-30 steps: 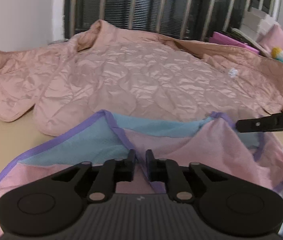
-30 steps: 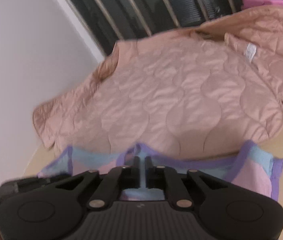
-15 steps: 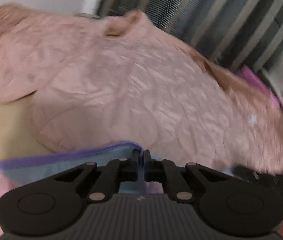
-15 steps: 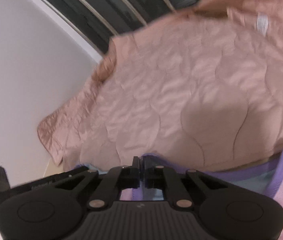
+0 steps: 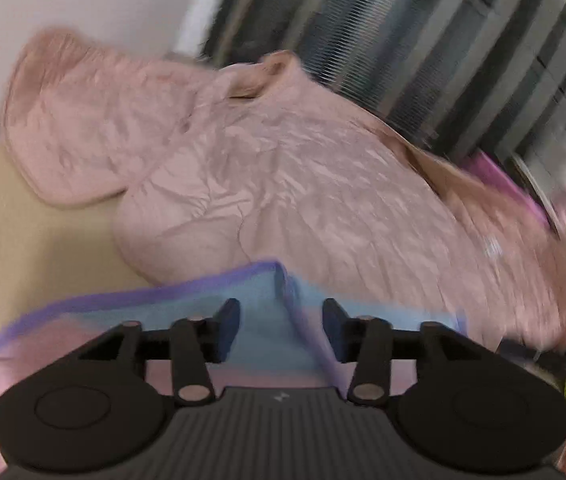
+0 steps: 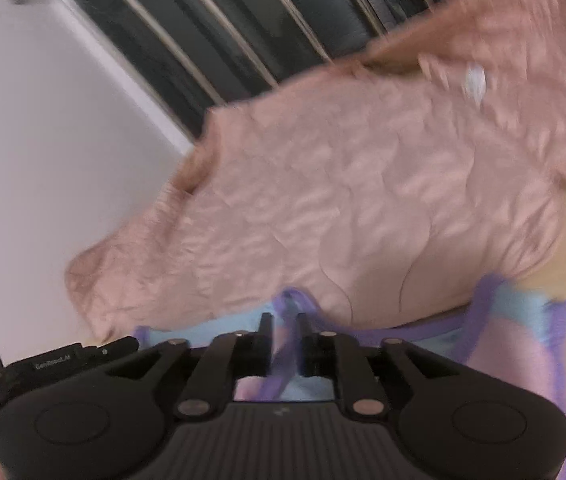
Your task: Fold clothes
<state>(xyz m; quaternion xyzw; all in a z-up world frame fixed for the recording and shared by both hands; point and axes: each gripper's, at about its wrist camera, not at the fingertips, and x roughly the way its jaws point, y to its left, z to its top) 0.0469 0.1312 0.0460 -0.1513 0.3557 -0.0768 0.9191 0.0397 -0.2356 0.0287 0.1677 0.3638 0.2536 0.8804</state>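
Left wrist view is smeared by motion blur, worst along the right edge, where a dark bar and some pink and yellow-green shapes cannot be made out. The left gripper [image 5: 281, 320] has its jaws spread well apart, clamping nothing. Between and under them lies the small garment [image 5: 259, 320], light blue and pink with purple trim; a purple-edged fold of it rises in the gap without touching either finger as far as can be seen. Its lower part is hidden behind the gripper body. Beyond it, a quilted pink jacket [image 5: 283, 184] is spread over the beige table [image 5: 15, 248], its right side dissolving into blur.

Right wrist view is also blurred, mostly at the right. The right gripper [image 6: 285, 334] has its jaws slightly apart, with a purple strip of the small garment [image 6: 523, 352] running up through the narrow gap; whether the fingers press it cannot be told. The garment stretches rightward and is cut off by the gripper body below. The left gripper [image 6: 43, 364] pokes in at lower left, only partly seen. The quilted pink jacket [image 6: 343, 200] lies just behind the garment, a small white label [image 6: 475, 82] on it.
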